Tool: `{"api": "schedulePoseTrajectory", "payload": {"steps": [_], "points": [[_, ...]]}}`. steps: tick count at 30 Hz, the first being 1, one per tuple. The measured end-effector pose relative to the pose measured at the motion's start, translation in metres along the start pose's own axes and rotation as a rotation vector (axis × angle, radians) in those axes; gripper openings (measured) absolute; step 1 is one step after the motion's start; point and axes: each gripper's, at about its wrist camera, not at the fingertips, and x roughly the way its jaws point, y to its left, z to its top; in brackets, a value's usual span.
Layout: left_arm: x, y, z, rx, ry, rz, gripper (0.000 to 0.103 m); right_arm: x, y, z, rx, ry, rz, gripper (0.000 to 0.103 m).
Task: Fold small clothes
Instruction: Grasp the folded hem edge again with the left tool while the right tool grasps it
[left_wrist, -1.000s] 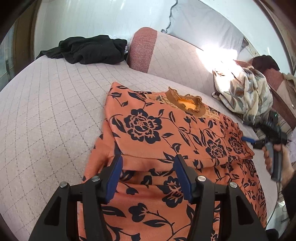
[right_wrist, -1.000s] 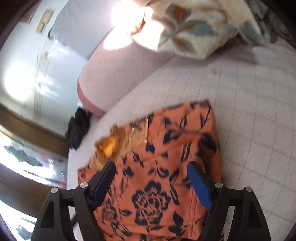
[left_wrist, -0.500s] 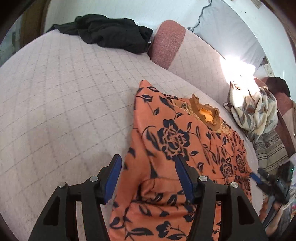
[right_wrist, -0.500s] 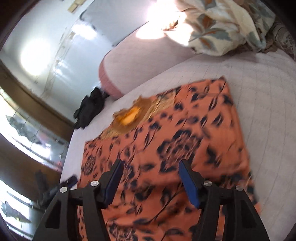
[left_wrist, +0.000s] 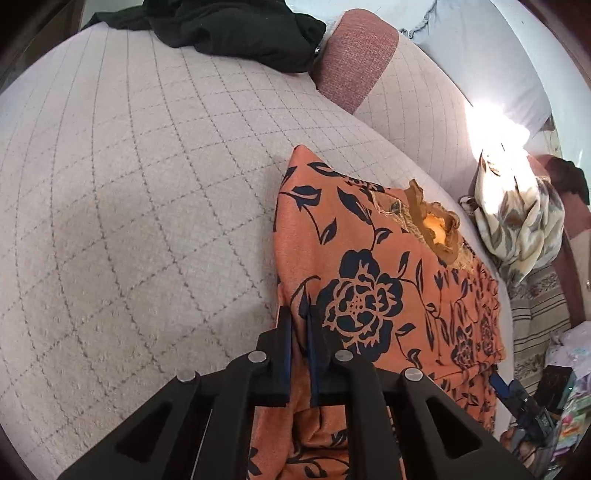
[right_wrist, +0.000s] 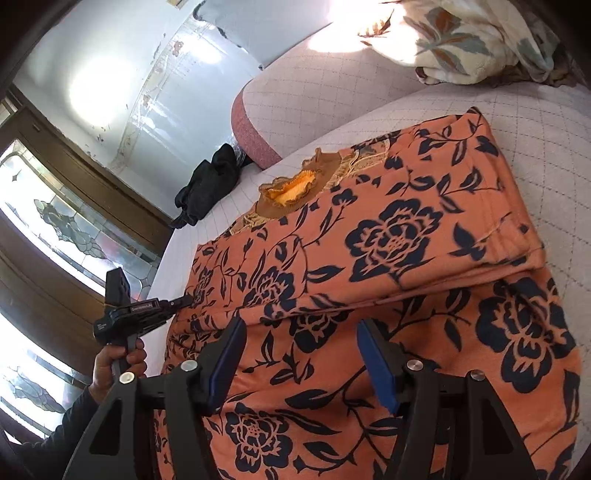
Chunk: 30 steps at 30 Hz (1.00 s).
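Orange floral top (left_wrist: 373, 258) part-folded, left gripper (left_wrist: 300, 325) jaws pinching its edge, right gripper (right_wrist: 299, 354) jaws spread

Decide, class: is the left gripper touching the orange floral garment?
Touching. The left wrist view shows the left gripper shut on a fold at the orange floral garment's edge.

One orange floral garment (left_wrist: 373, 280) lies on the bed (left_wrist: 129, 184). One black clothes heap (left_wrist: 236, 29), one leaf-patterned blanket (left_wrist: 517, 221), one bolster (left_wrist: 354, 55), and two claws: left claw (left_wrist: 300, 325), right claw (right_wrist: 299, 354).
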Motion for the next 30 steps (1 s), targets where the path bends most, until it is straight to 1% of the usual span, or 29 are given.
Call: {"api": "schedulePoseTrajectory", "payload": {"steps": [2,4,5,6,7,10,11,12,15,16,18,20,21,22,24,25,26,27,29,30], "points": [[-0.002,-0.003,0.002,0.016,0.001,0.006,0.011,-0.002,-0.004,0.004,0.026,-0.009,0.014,0.066],[-0.007,-0.004,0.009,-0.006,-0.025,-0.007,0.02,-0.004,-0.008,0.007,0.042,-0.015,0.033,0.066],[-0.009,-0.005,0.014,-0.01,-0.047,-0.01,0.03,-0.004,-0.009,0.009,0.044,-0.018,0.036,0.066],[-0.009,-0.007,0.02,-0.006,-0.068,-0.003,0.036,-0.005,-0.009,0.009,0.043,-0.019,0.034,0.066],[-0.007,-0.009,0.027,0.0,-0.081,0.007,0.036,-0.005,-0.01,0.01,0.043,-0.019,0.034,0.066],[0.012,-0.01,0.044,0.01,-0.049,0.018,0.036,-0.002,-0.012,0.011,0.05,-0.013,0.036,0.066],[0.018,-0.009,0.048,0.019,-0.045,0.043,0.027,-0.001,-0.013,0.011,0.05,-0.009,0.034,0.066],[0.025,-0.007,0.052,0.018,-0.043,0.082,0.011,0.0,-0.014,0.011,0.05,-0.007,0.032,0.066],[0.026,0.008,0.058,-0.063,-0.064,0.041,0.011,0.001,-0.016,0.012,0.048,-0.005,0.027,0.066],[0.023,0.009,0.057,-0.065,-0.071,0.047,0.012,0.0,-0.018,0.012,0.048,-0.008,0.023,0.066],[0.016,0.004,0.053,-0.035,-0.085,0.096,0.013,-0.001,-0.023,0.012,0.057,-0.015,0.013,0.066],[-0.001,0.002,0.048,-0.028,-0.113,0.132,0.014,-0.006,-0.033,0.013,0.087,-0.03,-0.004,0.066],[-0.011,0.004,0.045,-0.034,-0.128,0.152,0.019,-0.01,-0.038,0.013,0.107,-0.041,-0.009,0.067],[-0.024,0.008,0.039,-0.051,-0.142,0.156,0.021,-0.013,-0.042,0.013,0.122,-0.051,-0.012,0.07],[-0.049,0.015,0.022,-0.072,-0.15,0.134,0.03,-0.021,-0.053,0.011,0.151,-0.073,-0.031,0.074],[-0.064,0.016,0.011,-0.064,-0.149,0.128,0.032,-0.024,-0.057,0.01,0.161,-0.076,-0.038,0.074],[-0.08,0.016,-0.003,-0.053,-0.155,0.124,0.038,-0.028,-0.062,0.007,0.176,-0.076,-0.041,0.074],[-0.096,0.016,-0.02,-0.047,-0.161,0.125,0.051,-0.032,-0.067,0.004,0.19,-0.077,-0.048,0.074],[-0.12,0.012,-0.052,-0.026,-0.169,0.118,0.065,-0.044,-0.073,-0.004,0.219,-0.072,-0.058,0.074],[-0.132,0.011,-0.072,-0.008,-0.17,0.108,0.07,-0.052,-0.075,-0.01,0.235,-0.062,-0.057,0.074]]}}
